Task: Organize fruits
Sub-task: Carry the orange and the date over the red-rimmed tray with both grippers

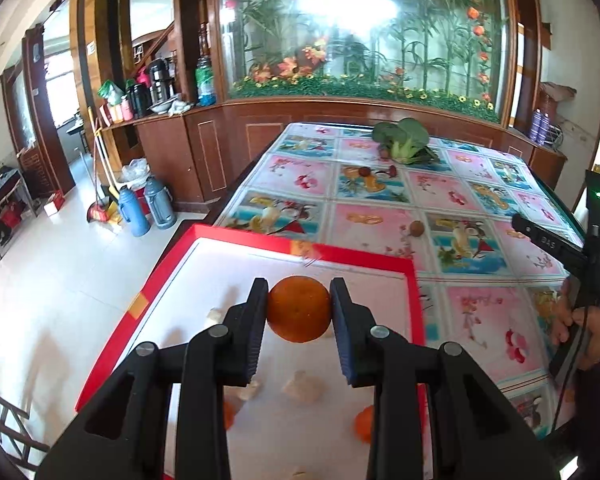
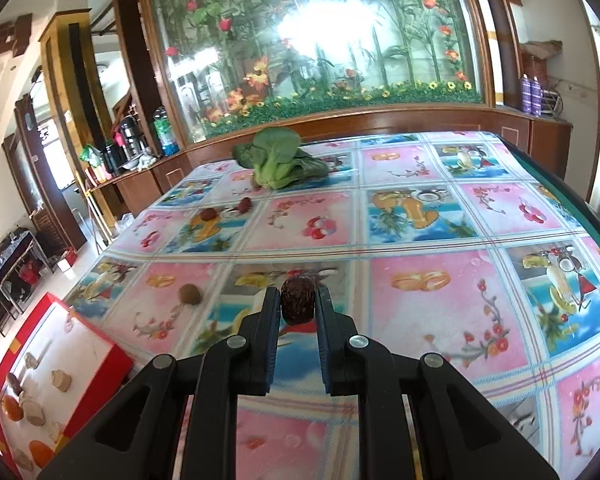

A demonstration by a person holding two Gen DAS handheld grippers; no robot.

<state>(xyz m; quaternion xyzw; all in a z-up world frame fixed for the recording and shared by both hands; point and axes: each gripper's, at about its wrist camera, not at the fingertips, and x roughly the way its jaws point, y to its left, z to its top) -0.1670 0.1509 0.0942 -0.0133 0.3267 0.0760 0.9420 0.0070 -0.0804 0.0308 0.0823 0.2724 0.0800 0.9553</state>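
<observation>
Orange and round, the fruit (image 1: 299,308) sits clamped between the pads of your left hand-held gripper (image 1: 299,312), and it hangs above the white floor of the red-rimmed tray (image 1: 352,257). The tray is directly under and in front of this hand, so I judge that the coming move is only downward, not sideways. Other orange fruits (image 1: 364,424) and pale lumps (image 1: 304,386) already lie in the near part of the tray; the free white area is more toward the far rim.

Your right hand-held gripper (image 2: 298,300) is clenched on a dark wrinkled fruit, perhaps a date (image 2: 297,300), which stands with its long axis upright between the pads. From this hand the tray lies low and to the left, at the edge of the patterned surface (image 2: 420,220), well apart. So the left hand is the nearer one to the tray. A small brown fruit (image 2: 189,293) rests on the surface between the right hand-held gripper and the tray.
</observation>
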